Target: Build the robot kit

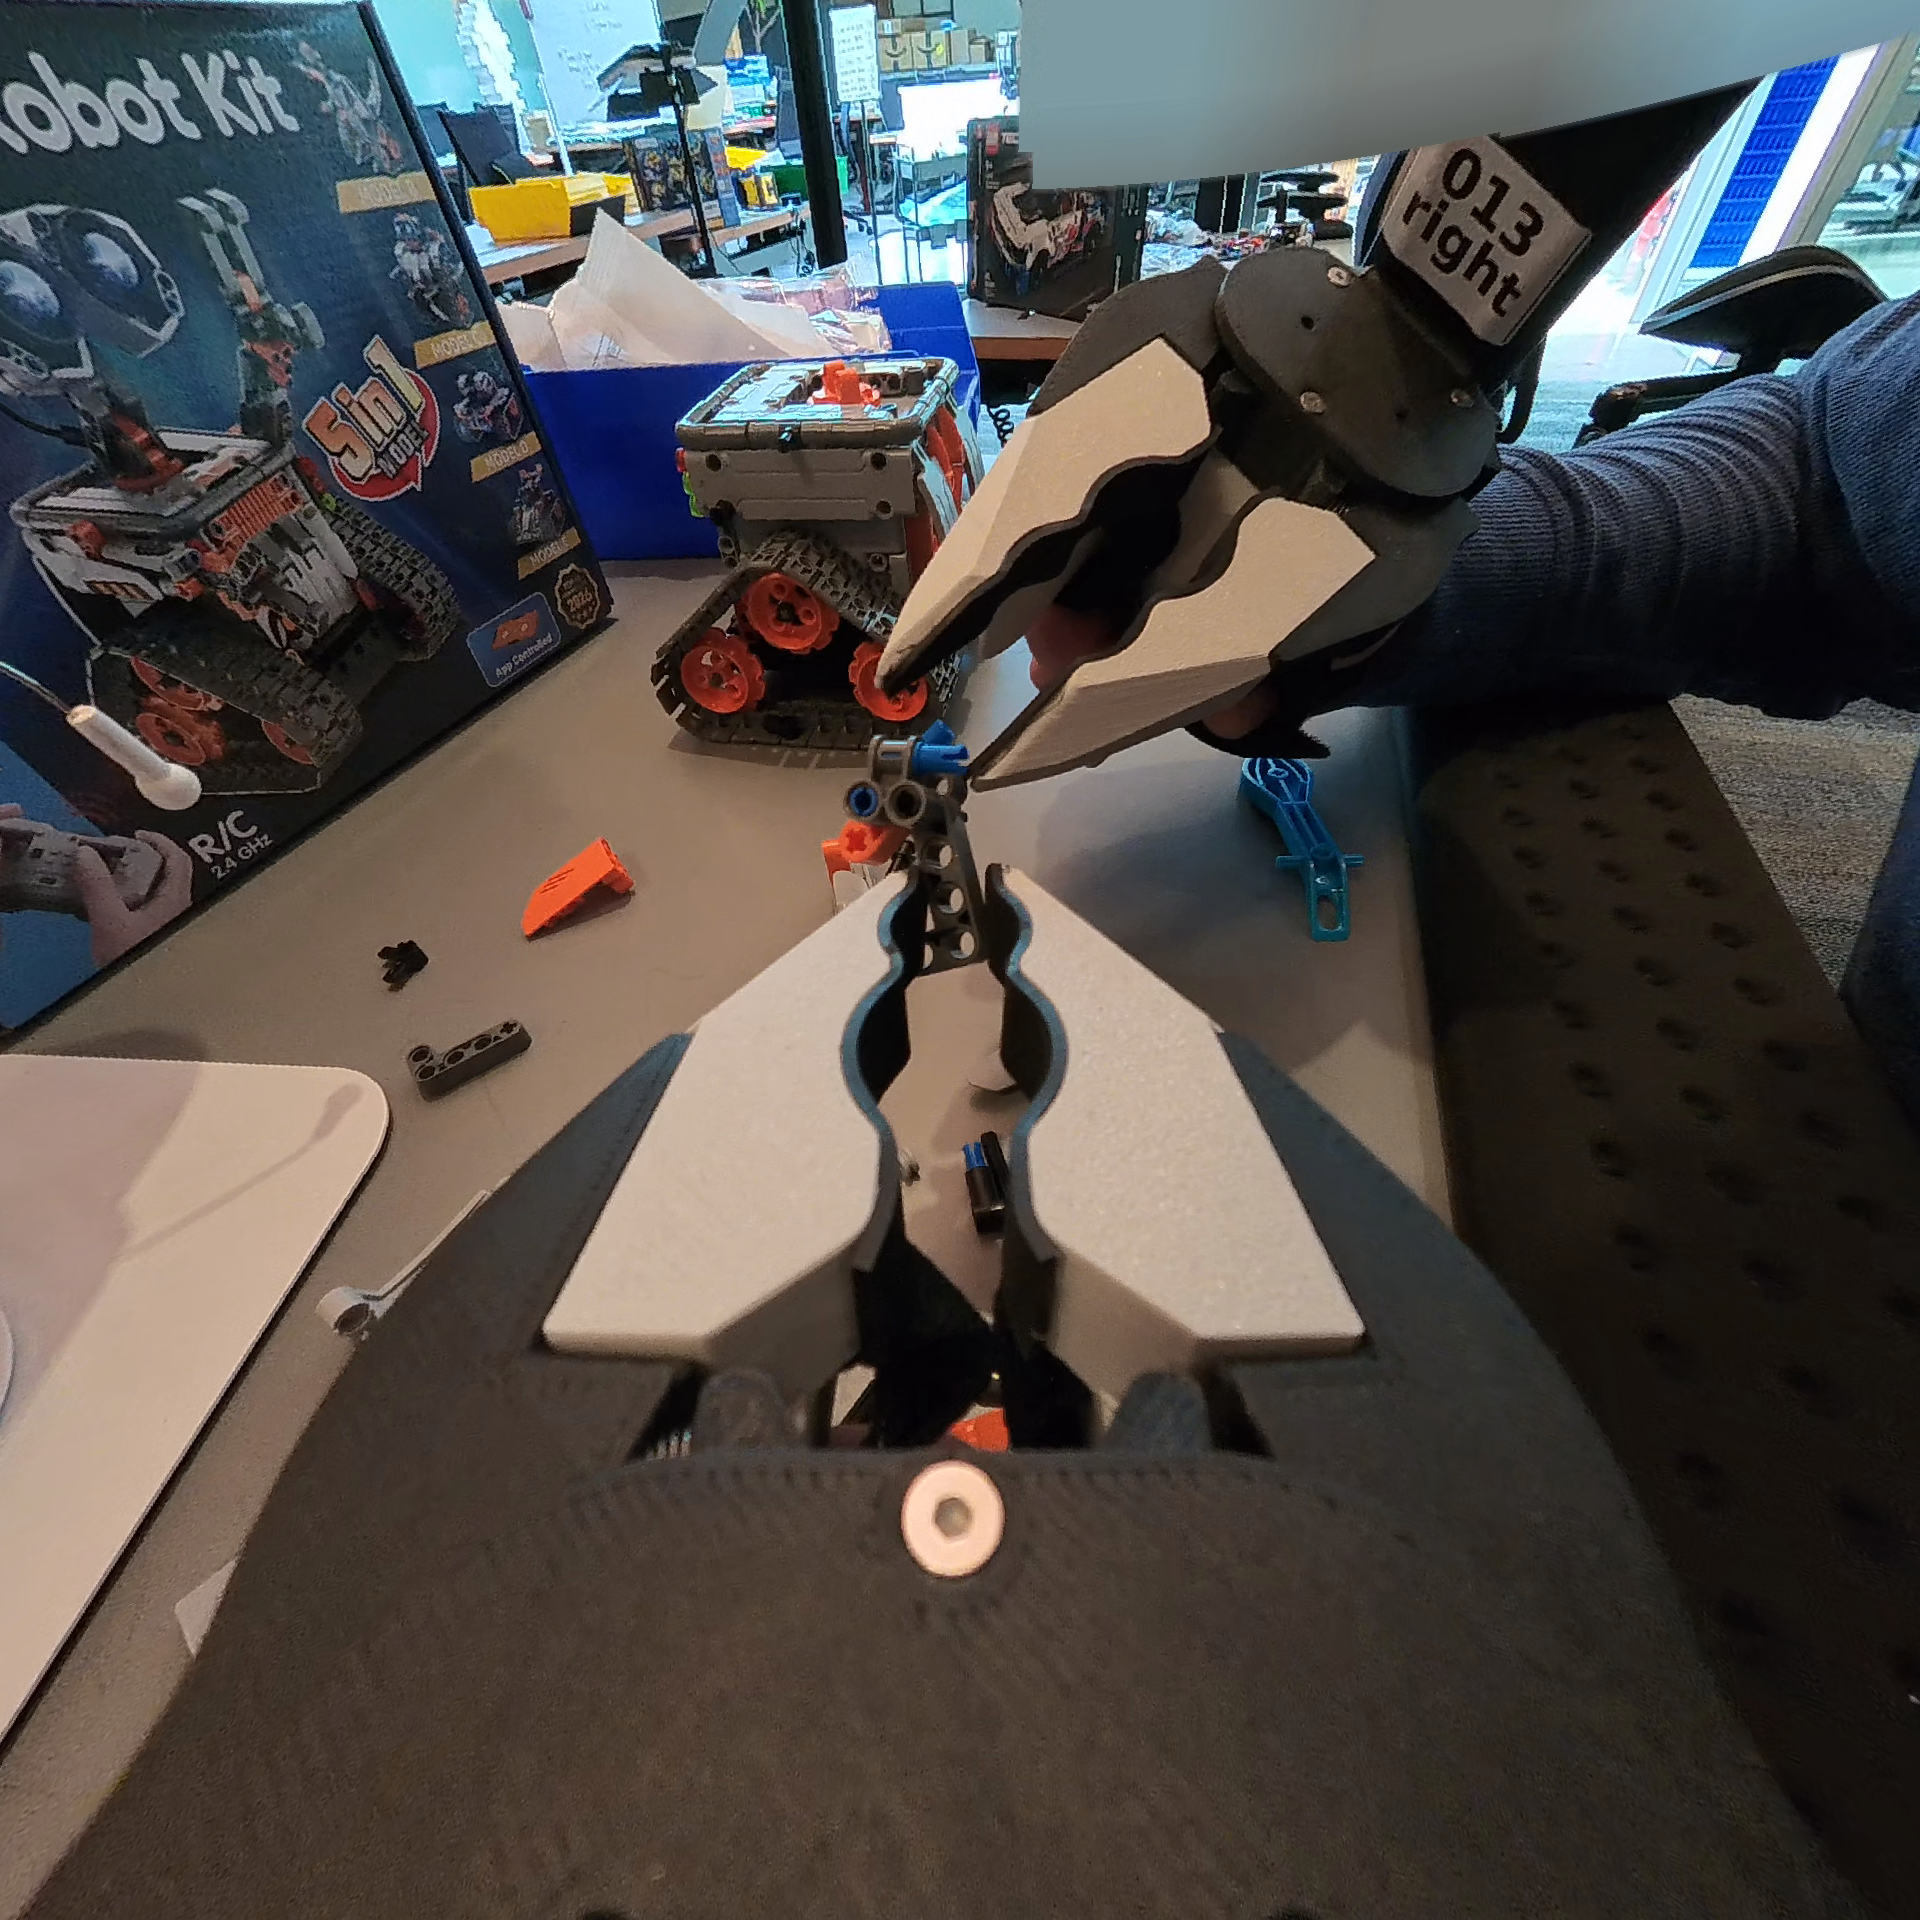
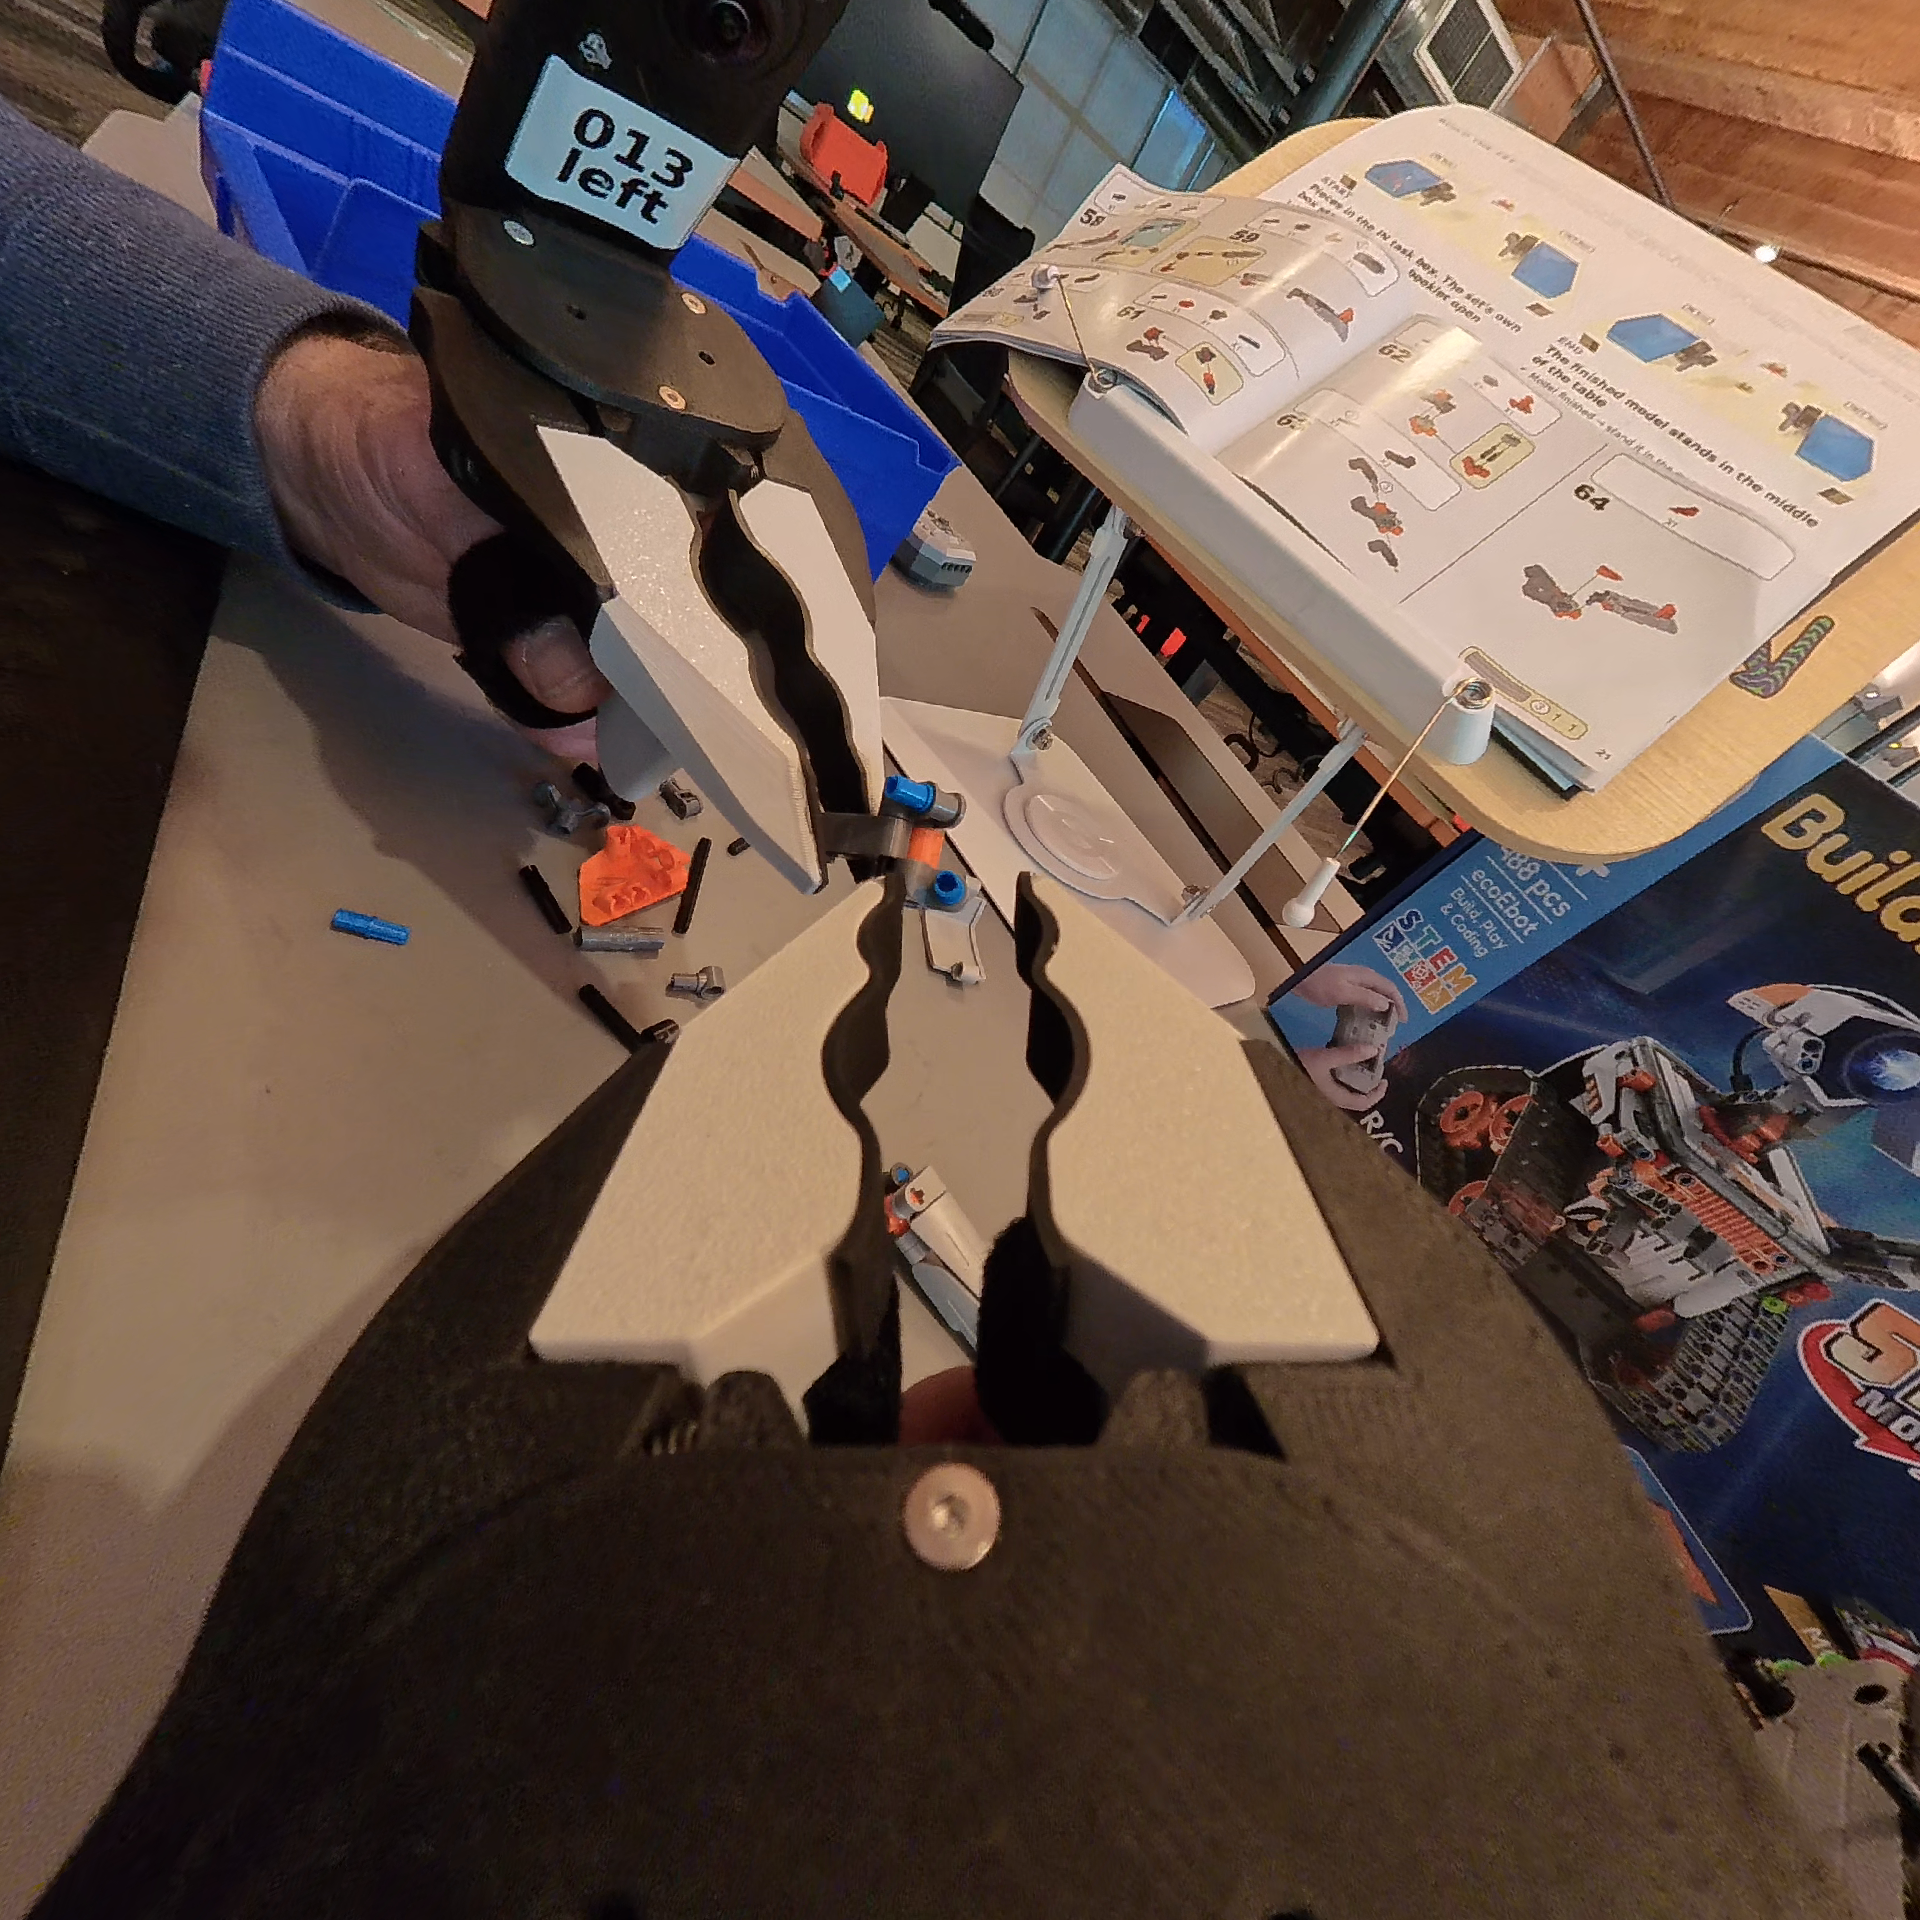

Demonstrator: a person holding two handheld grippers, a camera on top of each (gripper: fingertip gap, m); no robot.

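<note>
My left gripper [image 1: 940,909] is shut on a dark grey holed beam [image 1: 951,904] and holds it upright above the table. Blue pins [image 1: 940,753] sit in the connector at the beam's top. My right gripper [image 1: 940,727] is open. It comes in from the upper right, and its lower fingertip touches the top blue pin. In the right wrist view, my right gripper [image 2: 956,888] is open with a blue pin [image 2: 948,886] between its tips. There the left gripper [image 2: 831,868] holds the beam assembly [image 2: 862,831], which has an orange piece [image 2: 923,847].
A tracked robot model [image 1: 821,540] stands ahead, with a blue bin [image 1: 623,457] behind it. The kit box [image 1: 260,468] is at the left. An orange panel [image 1: 577,883], a black beam [image 1: 468,1055], a blue tool [image 1: 1304,842] and small parts [image 2: 623,935] lie loose. An open booklet [image 2: 1455,416] rests on a stand. My two grippers' fingertips are within a few centimetres of each other. The orange panel [image 1: 577,883] is about 20 cm from both grippers' fingertips.
</note>
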